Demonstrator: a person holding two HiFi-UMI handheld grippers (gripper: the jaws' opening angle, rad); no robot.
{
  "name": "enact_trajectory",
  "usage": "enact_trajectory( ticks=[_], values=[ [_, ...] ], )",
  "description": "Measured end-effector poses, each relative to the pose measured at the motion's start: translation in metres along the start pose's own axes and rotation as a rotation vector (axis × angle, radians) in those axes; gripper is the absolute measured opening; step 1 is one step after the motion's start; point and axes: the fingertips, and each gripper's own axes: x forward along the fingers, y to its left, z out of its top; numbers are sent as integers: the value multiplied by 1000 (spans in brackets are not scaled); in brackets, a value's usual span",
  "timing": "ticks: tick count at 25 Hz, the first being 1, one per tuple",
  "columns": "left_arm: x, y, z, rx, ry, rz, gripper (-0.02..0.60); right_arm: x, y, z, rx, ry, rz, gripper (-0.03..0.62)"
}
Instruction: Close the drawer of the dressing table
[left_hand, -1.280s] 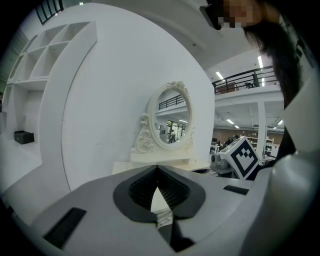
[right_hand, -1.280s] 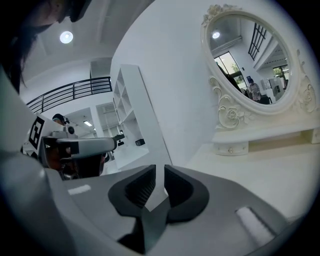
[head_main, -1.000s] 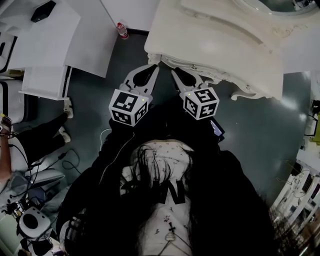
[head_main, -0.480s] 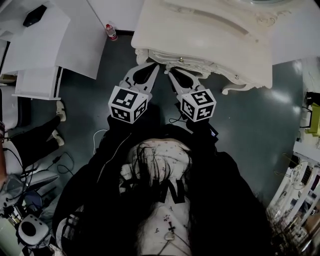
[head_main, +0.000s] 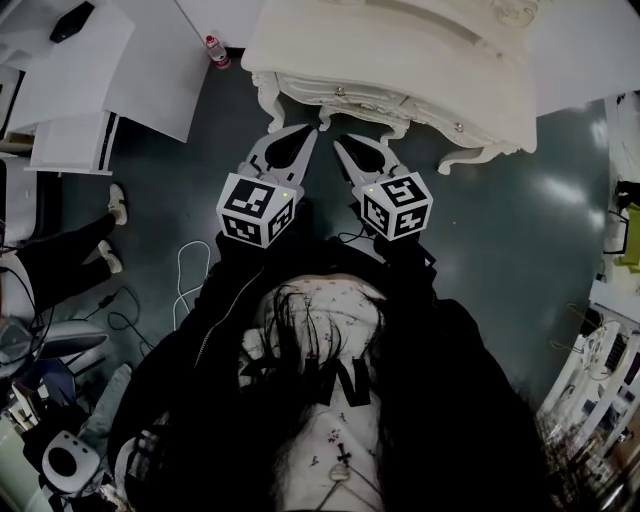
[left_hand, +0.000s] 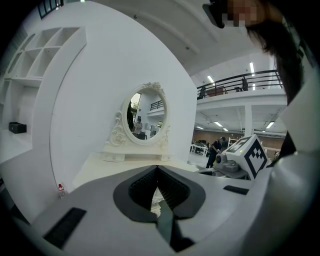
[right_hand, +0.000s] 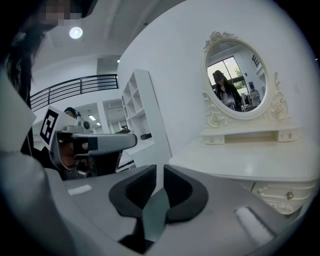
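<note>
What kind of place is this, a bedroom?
Likely a big hall staged for recording, not a home: a white dressing table with oval mirror, an upper-floor balcony railing behind, loose cables on the floor.

No legible text, brand or number.

- Cubes (head_main: 258, 212) on the left gripper (head_main: 310, 133) and right gripper (head_main: 338, 142): black-and-white square patterns only.
- Shirt (head_main: 335, 385) print: one large shape resembling an N; the rest is unreadable.
- Bottle (head_main: 212, 50) label: too small to read.
</note>
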Motion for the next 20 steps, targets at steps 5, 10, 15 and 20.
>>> enact_trajectory(
  ticks=[5,10,15,20],
  values=[
    [-9,-43,-13,4,-7,-4,-5,-45,4,-18,-6,-7,-3,34],
    [-14,-83,-27,5,0,-18,-5,-86,6,-38,2,-5,-14,11],
    [-15,-113,-37,17,11,-37,-5,-111,4,-50,9,-2,-17,9],
    [-21,-116,-40,27,2,-24,-5,-116,11,-56,-9,0,-2,9]
  ],
)
